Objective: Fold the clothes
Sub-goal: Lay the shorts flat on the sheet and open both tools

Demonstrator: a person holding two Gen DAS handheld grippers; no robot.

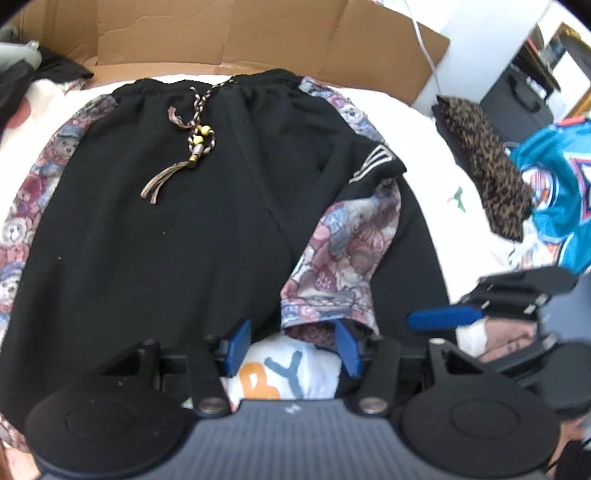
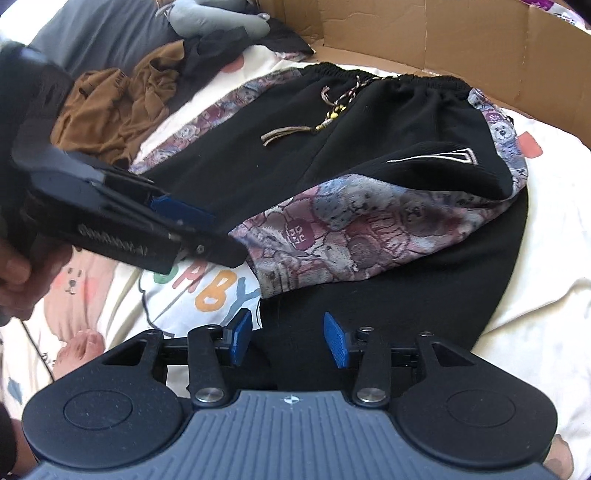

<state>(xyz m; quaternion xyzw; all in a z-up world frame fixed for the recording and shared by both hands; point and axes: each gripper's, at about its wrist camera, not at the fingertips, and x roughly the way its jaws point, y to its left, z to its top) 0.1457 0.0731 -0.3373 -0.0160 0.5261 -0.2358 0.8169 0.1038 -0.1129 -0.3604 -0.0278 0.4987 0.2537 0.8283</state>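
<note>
Cardboard sheet [image 1: 229, 40] behind bed; white cable [image 1: 424, 48]; grey plush, perhaps toy [image 2: 218, 18], at far corner.

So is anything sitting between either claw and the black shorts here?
Nothing visible. The left claw and right claw are both open at the near hem of the black shorts, with only the printed bedsheet showing between the left one's fingers.
</note>
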